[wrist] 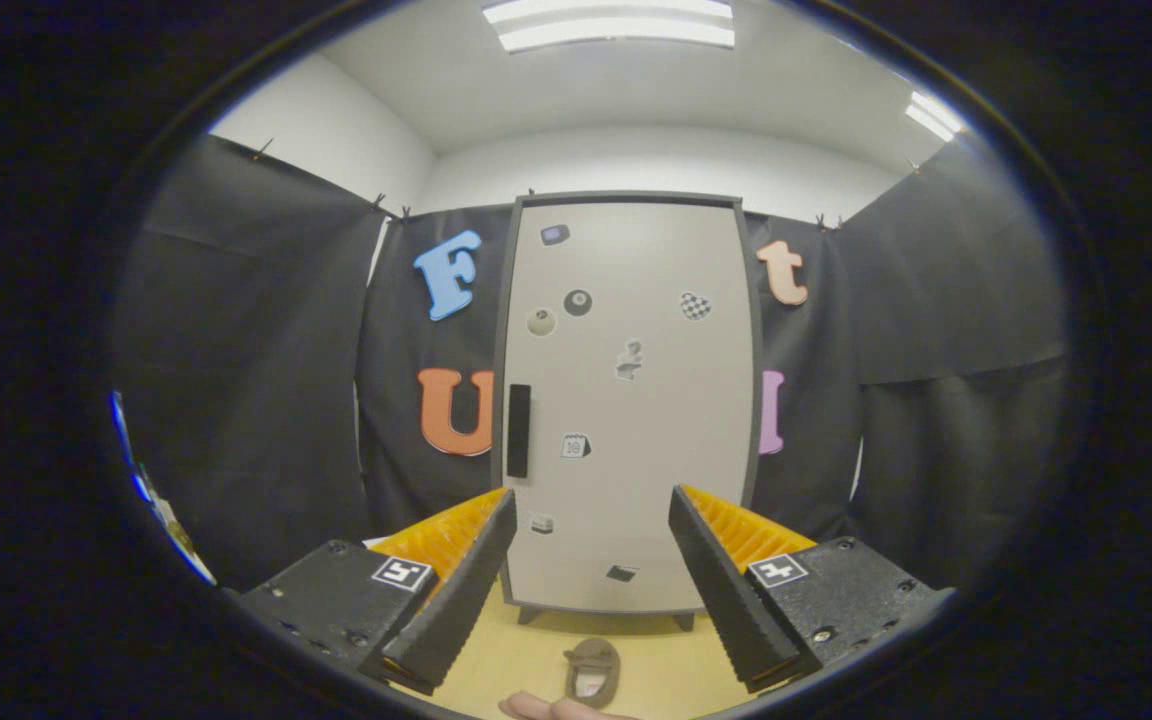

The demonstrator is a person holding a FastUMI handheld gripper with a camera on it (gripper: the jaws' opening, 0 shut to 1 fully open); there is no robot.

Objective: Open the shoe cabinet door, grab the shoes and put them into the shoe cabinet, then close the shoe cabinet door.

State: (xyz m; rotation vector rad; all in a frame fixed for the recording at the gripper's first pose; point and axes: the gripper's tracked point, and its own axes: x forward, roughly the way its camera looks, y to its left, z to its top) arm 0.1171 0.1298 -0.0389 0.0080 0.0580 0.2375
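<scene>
Between the two fingers of the jaws (591, 585) nothing is held: they stand wide apart, with bare space between them. Just ahead of that gap, low on the yellowish floor (536, 655), lies a dark shoe (592, 672) with its opening facing up and a pale insole showing inside. Part of a person's hand (551, 709) shows just beside the shoe's near end; I cannot tell whether it touches the shoe.

Beyond the shoe and the fingers stands the shoe cabinet (636, 400), upright on short dark legs, its pale door (656, 470) shut inside a dark frame. A black upright handle (518, 430) sits on the door's left side, about halfway up. Several small stickers (577, 302) are scattered over the door, among them a round dark one, a round pale one beside it, and a checkered heart farther right.

Black cloth (256, 380) hangs as the booth's wall behind and on both sides of the cabinet. Above it are white walls, a white ceiling and a bright ceiling light (608, 25).
</scene>
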